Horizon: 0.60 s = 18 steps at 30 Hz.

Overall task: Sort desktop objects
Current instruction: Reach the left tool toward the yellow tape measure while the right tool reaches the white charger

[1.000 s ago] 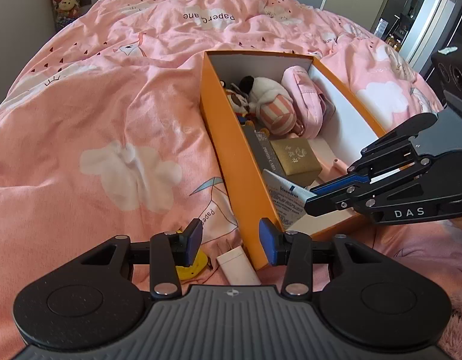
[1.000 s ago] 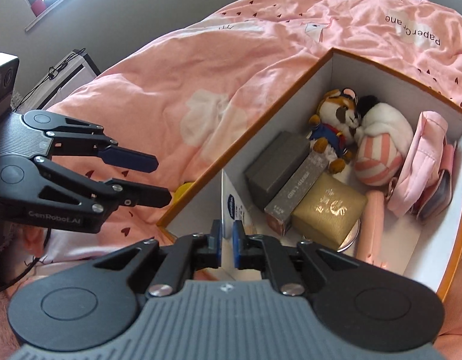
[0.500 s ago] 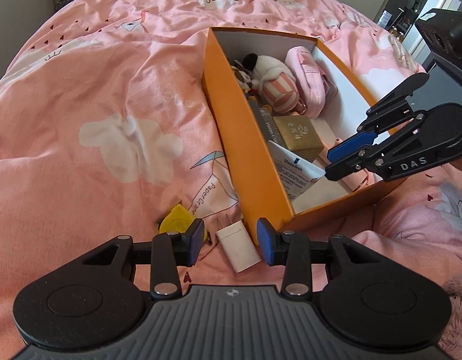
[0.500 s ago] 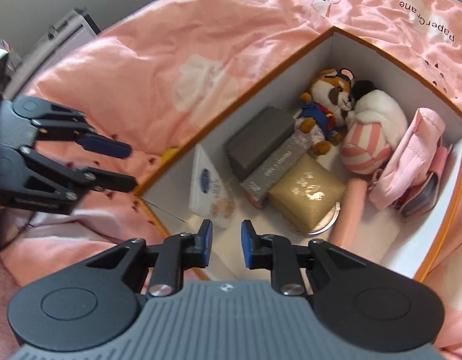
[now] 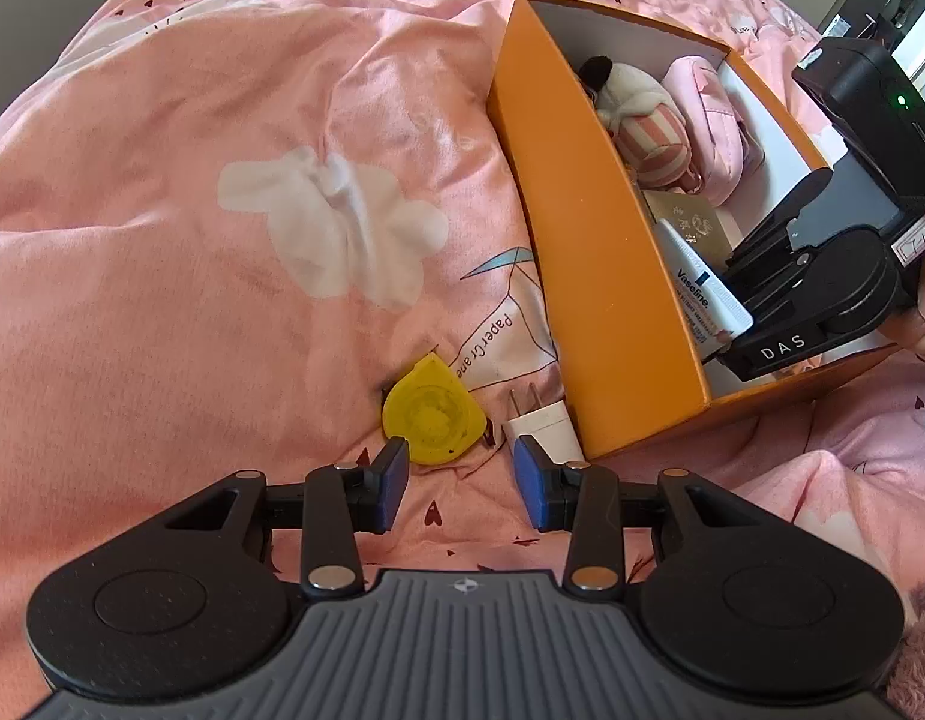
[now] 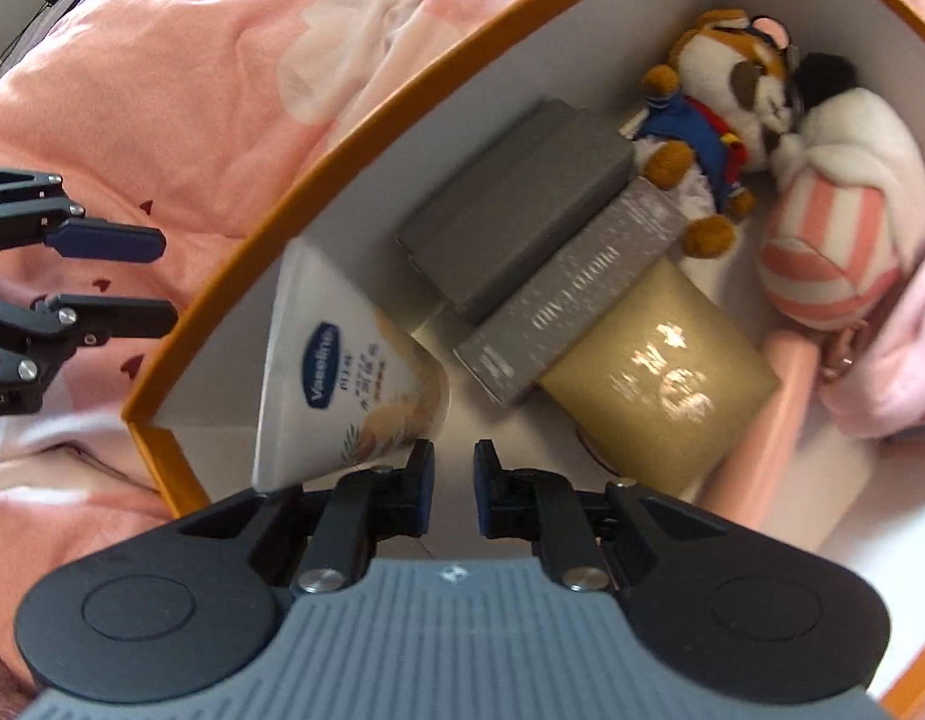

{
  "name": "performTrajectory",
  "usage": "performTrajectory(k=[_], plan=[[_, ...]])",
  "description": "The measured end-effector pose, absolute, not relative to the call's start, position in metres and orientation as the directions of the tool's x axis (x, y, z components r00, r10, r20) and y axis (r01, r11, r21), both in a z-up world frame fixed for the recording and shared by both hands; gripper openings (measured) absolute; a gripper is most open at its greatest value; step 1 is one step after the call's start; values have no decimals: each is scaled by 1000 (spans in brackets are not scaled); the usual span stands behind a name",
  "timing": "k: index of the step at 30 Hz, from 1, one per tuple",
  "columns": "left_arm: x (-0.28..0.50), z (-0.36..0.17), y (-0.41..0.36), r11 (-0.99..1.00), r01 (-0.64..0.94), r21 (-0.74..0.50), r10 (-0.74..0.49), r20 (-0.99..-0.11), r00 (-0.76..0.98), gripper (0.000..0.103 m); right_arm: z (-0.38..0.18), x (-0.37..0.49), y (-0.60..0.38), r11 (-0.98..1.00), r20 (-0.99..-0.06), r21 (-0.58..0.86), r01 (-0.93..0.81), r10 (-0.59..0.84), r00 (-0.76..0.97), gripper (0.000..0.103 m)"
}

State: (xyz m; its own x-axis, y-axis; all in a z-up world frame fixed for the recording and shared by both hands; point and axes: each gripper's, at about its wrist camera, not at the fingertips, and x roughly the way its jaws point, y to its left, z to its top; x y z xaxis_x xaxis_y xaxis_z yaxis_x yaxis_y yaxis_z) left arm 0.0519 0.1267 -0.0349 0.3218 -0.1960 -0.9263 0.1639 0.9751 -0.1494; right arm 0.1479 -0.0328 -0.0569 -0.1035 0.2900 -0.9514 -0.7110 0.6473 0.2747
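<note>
My left gripper point(image 5: 461, 483) hangs with fingers apart, the charger point(image 5: 543, 427) at one o'clock, touching the orange box point(image 5: 588, 252). My right gripper point(image 6: 449, 483), slightly parted and empty, hovers inside. Closing carelessly, I risk snagging the yellow tape measure point(image 5: 432, 414).

- Tube point(image 6: 342, 360), white, in the orange box point(image 5: 588, 276): blue oval logo reading "Vaseline"; the smaller print under it is too fine to read.
- Bedspread point(image 5: 222, 180), pink: "Paper Crane" printed beside a line-drawn crane near the box; the same words partly cut off at the top edge.
- Right gripper point(image 5: 732, 294), black body: white letters "DAS".
- Long grey carton point(image 6: 576, 312): silver lettering, blurred, not legible.
- Gold box point(image 6: 660, 384): shiny emblem, no readable words.
</note>
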Motion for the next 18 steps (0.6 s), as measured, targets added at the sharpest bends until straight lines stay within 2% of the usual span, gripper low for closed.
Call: performTrajectory(k=[3, 10, 18], plan=[[53, -37, 128, 975, 162, -154, -200, -927, 318, 45, -60, 149, -30, 650, -942, 304, -696, 316, -116, 14], [53, -38, 124, 976, 170, -138, -187, -929, 319, 45, -56, 142, -34, 648, -950, 261, -715, 302, -74, 14], [49, -33, 125, 977, 169, -131, -181, -927, 327, 45, -2, 116, -62, 688, -921, 207, -695, 376, 98, 16]])
